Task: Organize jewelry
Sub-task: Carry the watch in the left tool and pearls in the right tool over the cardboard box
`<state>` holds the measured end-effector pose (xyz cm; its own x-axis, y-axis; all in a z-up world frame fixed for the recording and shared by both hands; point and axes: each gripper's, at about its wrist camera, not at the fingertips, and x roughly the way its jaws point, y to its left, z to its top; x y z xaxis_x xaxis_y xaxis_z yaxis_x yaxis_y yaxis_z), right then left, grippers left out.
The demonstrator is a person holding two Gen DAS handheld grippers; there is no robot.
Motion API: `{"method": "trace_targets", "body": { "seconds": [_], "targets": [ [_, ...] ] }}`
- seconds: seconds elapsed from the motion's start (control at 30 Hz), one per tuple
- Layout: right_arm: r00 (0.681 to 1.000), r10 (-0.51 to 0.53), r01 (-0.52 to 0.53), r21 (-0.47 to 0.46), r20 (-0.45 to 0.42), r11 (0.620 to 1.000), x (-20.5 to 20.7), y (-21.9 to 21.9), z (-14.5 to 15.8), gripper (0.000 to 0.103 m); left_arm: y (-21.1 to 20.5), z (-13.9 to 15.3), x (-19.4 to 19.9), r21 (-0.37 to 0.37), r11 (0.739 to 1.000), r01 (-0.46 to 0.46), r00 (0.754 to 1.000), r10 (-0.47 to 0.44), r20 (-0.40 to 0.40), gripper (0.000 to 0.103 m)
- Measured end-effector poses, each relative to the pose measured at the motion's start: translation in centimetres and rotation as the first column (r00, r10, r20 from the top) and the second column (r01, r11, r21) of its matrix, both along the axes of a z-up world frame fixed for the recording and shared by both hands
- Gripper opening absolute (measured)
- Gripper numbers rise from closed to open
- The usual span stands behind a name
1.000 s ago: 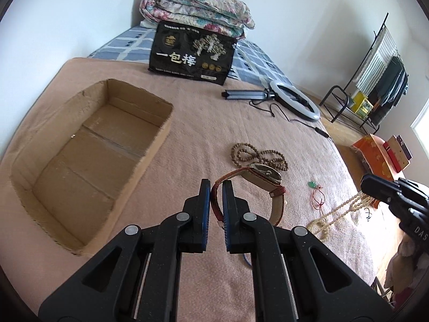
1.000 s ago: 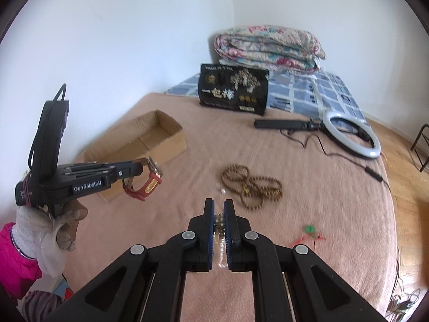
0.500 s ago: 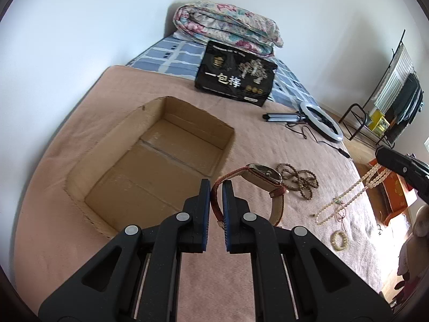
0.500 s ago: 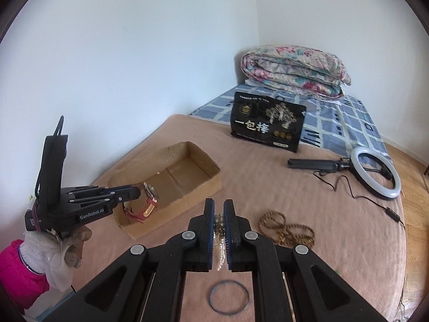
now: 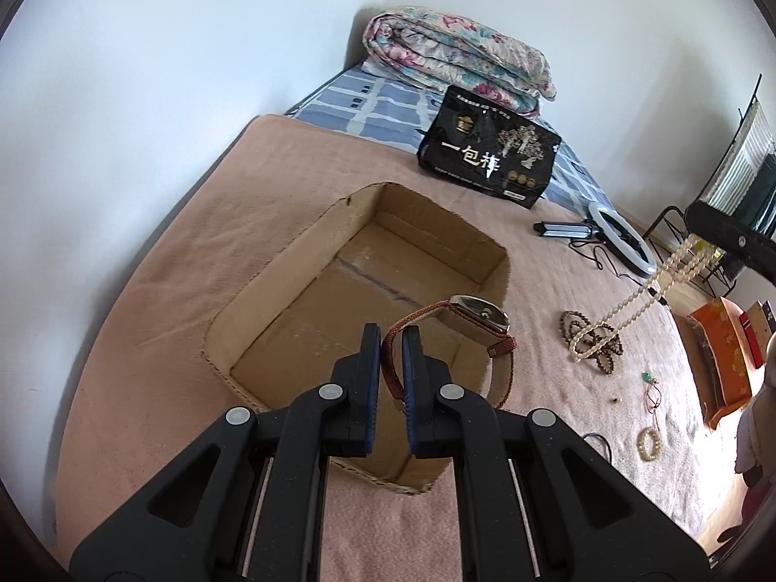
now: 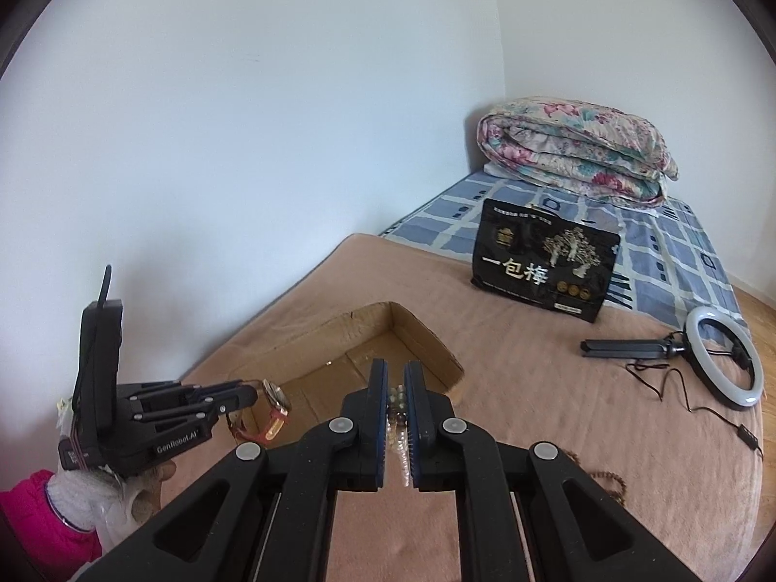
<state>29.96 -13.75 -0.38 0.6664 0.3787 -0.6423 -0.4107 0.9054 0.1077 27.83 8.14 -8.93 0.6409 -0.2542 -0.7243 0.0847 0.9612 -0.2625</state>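
My left gripper (image 5: 390,339) is shut on the red strap of a wristwatch (image 5: 477,322), which hangs over the near right part of an open cardboard box (image 5: 271,262). In the right wrist view the left gripper (image 6: 242,395) holds that watch (image 6: 276,410) beside the box (image 6: 427,344). My right gripper (image 6: 396,378) is shut on a cream bead necklace (image 6: 398,412); the necklace (image 5: 630,300) dangles to the right of the box. Brown prayer beads (image 5: 570,327), a small green pendant on a red cord (image 5: 647,378), a cream bead bracelet (image 5: 650,444) and a dark bangle (image 5: 599,444) lie on the pink blanket.
A black printed bag (image 5: 490,160) stands behind the box, with a folded floral quilt (image 5: 456,58) beyond it. A ring light on a stand (image 5: 621,237) with its cable lies at the right. The wall runs along the bed's left side. A drying rack (image 5: 737,179) stands far right.
Both grippers have travelled left across the bed toward the box. The watch now hangs over the box instead of over the blanket. The necklace has lifted clear and followed.
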Motion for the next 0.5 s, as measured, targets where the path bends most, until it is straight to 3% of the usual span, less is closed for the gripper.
{"method": "trace_targets", "body": {
  "seconds": [0.5],
  "targets": [
    [0.998,0.016,-0.014,0.044,-0.053,0.999,3.9,4.6,-2.8,0.004,2.1,-3.0,1.2,0.009,0.999,-0.034,0.998,0.035,-0.043,0.007]
  ]
}}
